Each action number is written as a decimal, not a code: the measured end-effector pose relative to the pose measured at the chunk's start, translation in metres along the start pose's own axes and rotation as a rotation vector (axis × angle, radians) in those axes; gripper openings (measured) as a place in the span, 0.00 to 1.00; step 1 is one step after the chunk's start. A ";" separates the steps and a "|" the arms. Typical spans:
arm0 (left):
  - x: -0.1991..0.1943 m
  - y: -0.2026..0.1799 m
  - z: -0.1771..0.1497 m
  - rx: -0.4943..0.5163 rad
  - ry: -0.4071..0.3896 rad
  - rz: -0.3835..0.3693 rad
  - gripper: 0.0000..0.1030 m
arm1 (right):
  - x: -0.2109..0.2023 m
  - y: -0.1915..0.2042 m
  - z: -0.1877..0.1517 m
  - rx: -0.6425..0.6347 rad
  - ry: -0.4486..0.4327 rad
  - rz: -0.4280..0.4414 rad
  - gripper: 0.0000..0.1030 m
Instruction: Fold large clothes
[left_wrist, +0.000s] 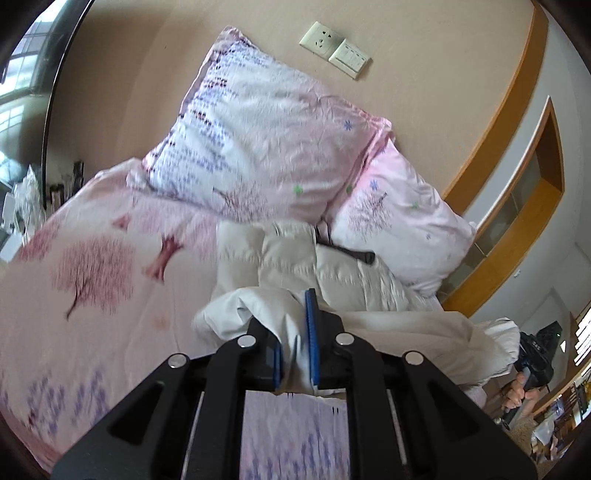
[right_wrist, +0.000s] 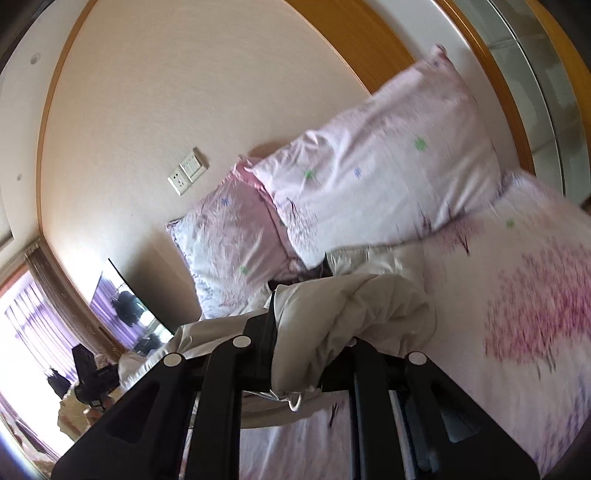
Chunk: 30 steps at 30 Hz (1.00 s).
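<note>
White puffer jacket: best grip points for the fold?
Grip the white puffer jacket at its thin hem edge, one corner per gripper, coming from the foot of the bed. The quilted body is too bulky; both fingers already pinch flat fabric there.

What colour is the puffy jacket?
Cream-white quilted jacket, clearest in the left wrist view.

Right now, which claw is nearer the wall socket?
Left. The left claw, shut on the white jacket, faces the pillow below the socket; the right claw, also gripping the jacket, sits further off toward the other pillow.
</note>
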<state>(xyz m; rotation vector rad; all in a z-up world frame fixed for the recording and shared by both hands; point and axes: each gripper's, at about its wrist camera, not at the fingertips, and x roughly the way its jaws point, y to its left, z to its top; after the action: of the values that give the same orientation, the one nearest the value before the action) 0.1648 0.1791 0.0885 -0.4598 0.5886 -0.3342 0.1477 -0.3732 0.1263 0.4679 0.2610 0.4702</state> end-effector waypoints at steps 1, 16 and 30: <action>0.006 -0.001 0.010 -0.001 -0.003 0.006 0.12 | 0.004 0.002 0.004 -0.006 -0.007 -0.004 0.13; 0.143 0.000 0.112 0.001 0.033 0.153 0.12 | 0.145 -0.014 0.078 0.040 0.000 -0.218 0.14; 0.277 0.018 0.127 0.021 0.262 0.371 0.12 | 0.275 -0.092 0.072 0.312 0.284 -0.580 0.15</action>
<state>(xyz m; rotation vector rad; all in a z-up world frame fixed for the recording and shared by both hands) 0.4608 0.1168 0.0475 -0.2798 0.9091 -0.0448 0.4435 -0.3377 0.1071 0.6002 0.7271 -0.0792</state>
